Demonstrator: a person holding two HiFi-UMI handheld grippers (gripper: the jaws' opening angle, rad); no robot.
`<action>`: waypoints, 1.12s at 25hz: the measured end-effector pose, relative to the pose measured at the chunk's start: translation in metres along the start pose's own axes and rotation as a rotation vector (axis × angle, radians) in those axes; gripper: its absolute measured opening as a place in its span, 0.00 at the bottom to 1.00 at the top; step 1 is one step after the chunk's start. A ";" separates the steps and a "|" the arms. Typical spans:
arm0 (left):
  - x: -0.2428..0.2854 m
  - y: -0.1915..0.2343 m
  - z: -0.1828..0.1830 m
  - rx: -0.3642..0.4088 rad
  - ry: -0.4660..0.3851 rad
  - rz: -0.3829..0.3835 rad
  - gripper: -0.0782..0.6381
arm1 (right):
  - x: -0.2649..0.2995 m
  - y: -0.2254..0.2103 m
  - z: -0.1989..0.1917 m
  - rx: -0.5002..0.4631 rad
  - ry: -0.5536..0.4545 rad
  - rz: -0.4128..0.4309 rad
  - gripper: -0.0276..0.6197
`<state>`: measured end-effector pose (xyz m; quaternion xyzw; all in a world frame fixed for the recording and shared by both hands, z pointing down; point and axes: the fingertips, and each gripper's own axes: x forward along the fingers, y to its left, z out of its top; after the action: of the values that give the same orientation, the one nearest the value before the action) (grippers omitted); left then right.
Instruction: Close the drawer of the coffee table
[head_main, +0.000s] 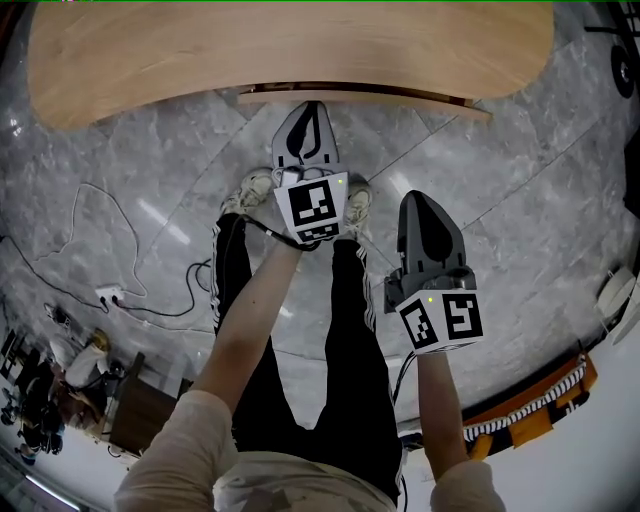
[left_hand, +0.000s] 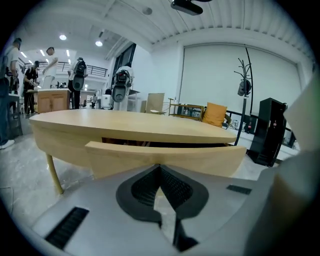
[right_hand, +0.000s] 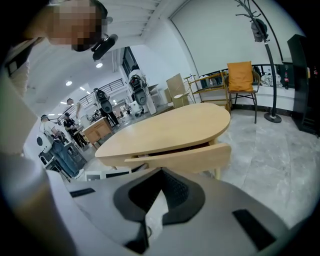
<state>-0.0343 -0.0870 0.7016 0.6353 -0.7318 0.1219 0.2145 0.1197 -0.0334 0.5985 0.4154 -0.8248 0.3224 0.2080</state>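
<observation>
The light wooden coffee table (head_main: 290, 45) fills the top of the head view. Its drawer (head_main: 365, 97) sticks out a little under the near edge, with a dark gap behind the front panel (left_hand: 160, 155). My left gripper (head_main: 312, 105) points at the middle of that panel, close in front of it, jaws shut with nothing between them (left_hand: 160, 165). My right gripper (head_main: 413, 197) hangs lower and further right, back from the table, its jaws meeting at the tip and holding nothing (right_hand: 161, 170). From there the drawer front (right_hand: 185, 157) shows ajar below the table top (right_hand: 170, 127).
I stand on a grey marble floor, my shoes (head_main: 258, 188) just short of the table. A power strip (head_main: 108, 295) with cables lies at the left. An orange and black object (head_main: 530, 405) sits lower right. A coat rack (left_hand: 245, 85), a black cabinet (left_hand: 270, 130) and a chair (right_hand: 241, 75) stand beyond.
</observation>
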 end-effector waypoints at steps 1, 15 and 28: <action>0.000 0.000 0.000 -0.003 -0.002 -0.002 0.12 | 0.001 0.001 0.001 -0.002 -0.001 0.003 0.05; 0.029 0.008 0.018 0.051 -0.071 -0.032 0.12 | 0.023 0.012 0.048 -0.025 -0.088 0.075 0.05; 0.049 0.008 0.030 0.135 -0.121 -0.060 0.12 | 0.043 0.033 0.057 -0.048 -0.090 0.136 0.05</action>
<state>-0.0519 -0.1422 0.6993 0.6763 -0.7140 0.1260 0.1301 0.0644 -0.0823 0.5725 0.3674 -0.8671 0.2969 0.1583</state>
